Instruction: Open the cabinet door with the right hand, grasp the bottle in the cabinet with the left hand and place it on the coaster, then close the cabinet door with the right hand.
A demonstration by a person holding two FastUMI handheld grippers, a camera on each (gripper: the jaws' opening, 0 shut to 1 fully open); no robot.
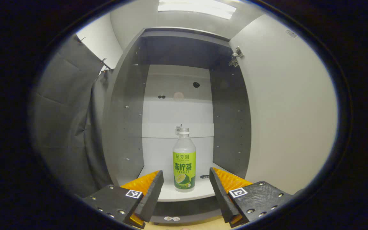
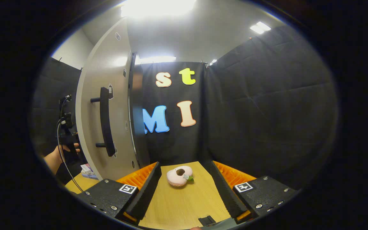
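Bottle (image 1: 184, 159) stands upright in the left gripper view, long axis vertical, cap at the top and green label facing the camera, on the pale lower shelf (image 1: 200, 191) of the open cabinet (image 1: 129, 121), toward its near edge. The cabinet door (image 1: 286, 111) is swung wide to the right. The left gripper (image 1: 186, 191) is level and aimed straight into the cabinet, its jaws spread wide on either side of the bottle's base without touching it. In the right gripper view, a hand (image 2: 57, 156) far left grips a device beside the door's dark handle (image 2: 105, 121). The right gripper (image 2: 185, 191) hovers over the wooden table (image 2: 184, 204), jaws apart and empty, with a pink doughnut-shaped coaster (image 2: 179, 175) lying just beyond them.
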